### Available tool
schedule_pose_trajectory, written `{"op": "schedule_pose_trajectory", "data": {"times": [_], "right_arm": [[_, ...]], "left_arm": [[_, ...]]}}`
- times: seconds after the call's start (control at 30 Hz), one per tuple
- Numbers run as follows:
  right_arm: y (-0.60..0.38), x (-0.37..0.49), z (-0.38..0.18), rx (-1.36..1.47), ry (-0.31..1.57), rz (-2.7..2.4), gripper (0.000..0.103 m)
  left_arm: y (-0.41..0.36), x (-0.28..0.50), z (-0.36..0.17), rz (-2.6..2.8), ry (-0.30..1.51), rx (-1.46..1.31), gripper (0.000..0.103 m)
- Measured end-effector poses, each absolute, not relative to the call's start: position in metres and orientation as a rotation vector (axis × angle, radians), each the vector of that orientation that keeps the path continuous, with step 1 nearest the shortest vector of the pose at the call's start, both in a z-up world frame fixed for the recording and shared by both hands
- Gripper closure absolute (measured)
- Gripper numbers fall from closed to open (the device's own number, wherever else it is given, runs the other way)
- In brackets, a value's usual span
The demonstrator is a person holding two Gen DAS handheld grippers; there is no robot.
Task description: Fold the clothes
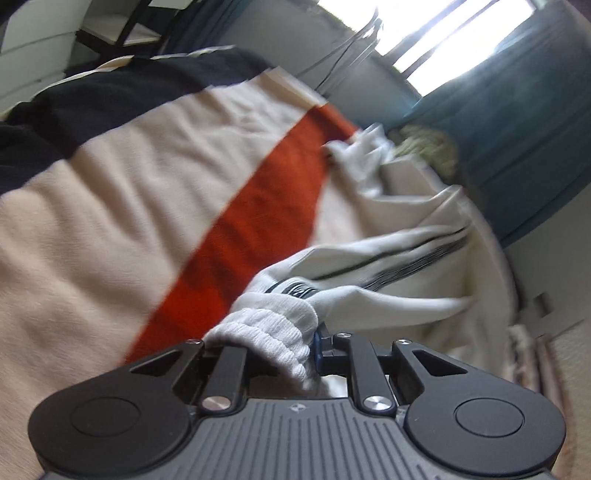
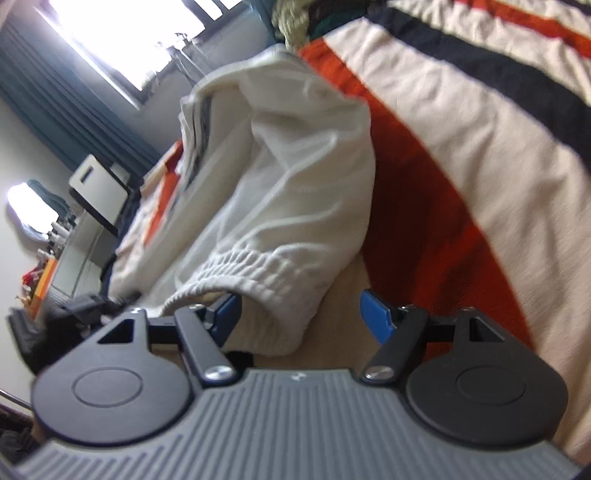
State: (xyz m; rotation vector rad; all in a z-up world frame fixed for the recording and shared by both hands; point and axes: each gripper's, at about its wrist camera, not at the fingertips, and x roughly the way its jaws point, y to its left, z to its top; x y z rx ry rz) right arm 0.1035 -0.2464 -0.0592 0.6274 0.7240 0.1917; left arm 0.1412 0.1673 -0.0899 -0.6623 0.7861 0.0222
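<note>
**A:** Start with your left wrist view. What have you got?

**B:** My left gripper (image 1: pixel 280 347) is clenched on the ribbed cuff (image 1: pixel 273 328) of a white garment (image 1: pixel 399 266). The cuff is bunched between my fingers and bulges out over them; of the pads only a sliver of blue shows at the cuff's right edge, so the cloth covers nearly all of the gap. From the cuff the garment runs away to the upper right, with dark stripes (image 1: pixel 417 258) along it, and lies crumpled on a bedspread (image 1: pixel 110 221) of cream, orange and navy bands. The view is tilted and blurred. A window (image 1: pixel 454 37) and a teal curtain (image 1: pixel 524 122) are at the upper right.

**A:** And the right wrist view?

**B:** My right gripper (image 2: pixel 306 317) is released, jaws well apart, both blue pads (image 2: pixel 376 314) plain to see. The white garment (image 2: pixel 280 177) lies ahead of it in a heap, and its elastic ribbed hem (image 2: pixel 251 269) hangs just in front of my left-hand finger, overlapping it. The fold of cloth below the hem drops into the left part of the gap. The right-hand pad is apart from the cloth, with bare cream bedspread (image 2: pixel 480 155) between them. I cannot tell whether the left-hand pad touches the fabric or only sits behind it.

**A:** Anything else around?

**B:** A bright window (image 2: pixel 122 33), a teal curtain (image 2: pixel 55 107), and a white cabinet (image 2: pixel 96 192) at the far left.
</note>
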Motion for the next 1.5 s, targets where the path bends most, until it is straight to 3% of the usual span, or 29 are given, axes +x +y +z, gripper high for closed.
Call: {"op": "schedule_pose_trajectory", "data": {"times": [0.37, 0.53, 0.7, 1.07, 1.17, 1.23, 1.3, 1.37, 1.43, 1.5], "right_arm": [[-0.226, 0.116, -0.042, 0.518, 0.571, 0.306, 0.03], [-0.205, 0.132, -0.05, 0.429, 0.589, 0.324, 0.055], [-0.189, 0.145, -0.086, 0.36, 0.758, 0.288, 0.056], [-0.188, 0.14, -0.083, 0.35, 0.758, 0.277, 0.055], [-0.196, 0.135, -0.077, 0.401, 0.753, 0.261, 0.055], [-0.208, 0.131, -0.073, 0.483, 0.738, 0.256, 0.054], [-0.223, 0.127, -0.071, 0.587, 0.719, 0.259, 0.052], [-0.236, 0.126, -0.073, 0.689, 0.71, 0.253, 0.043], [-0.246, 0.126, -0.075, 0.763, 0.706, 0.232, 0.024], [-0.251, 0.127, -0.08, 0.815, 0.721, 0.207, 0.016]], "left_arm": [[0.167, 0.144, -0.091, -0.022, 0.806, -0.538, 0.085], [0.165, 0.144, -0.091, -0.021, 0.796, -0.537, 0.085], [0.165, 0.143, -0.088, -0.016, 0.794, -0.563, 0.085], [0.174, 0.099, -0.052, -0.041, 0.729, -0.581, 0.079], [0.181, 0.096, -0.051, -0.02, 0.735, -0.604, 0.072], [0.185, 0.098, -0.053, 0.007, 0.756, -0.621, 0.062], [0.189, 0.1, -0.056, 0.052, 0.775, -0.629, 0.042], [0.194, 0.1, -0.056, 0.092, 0.764, -0.63, 0.04], [0.201, 0.096, -0.055, 0.102, 0.744, -0.659, 0.036], [0.204, 0.097, -0.056, 0.082, 0.729, -0.69, 0.028]]}}
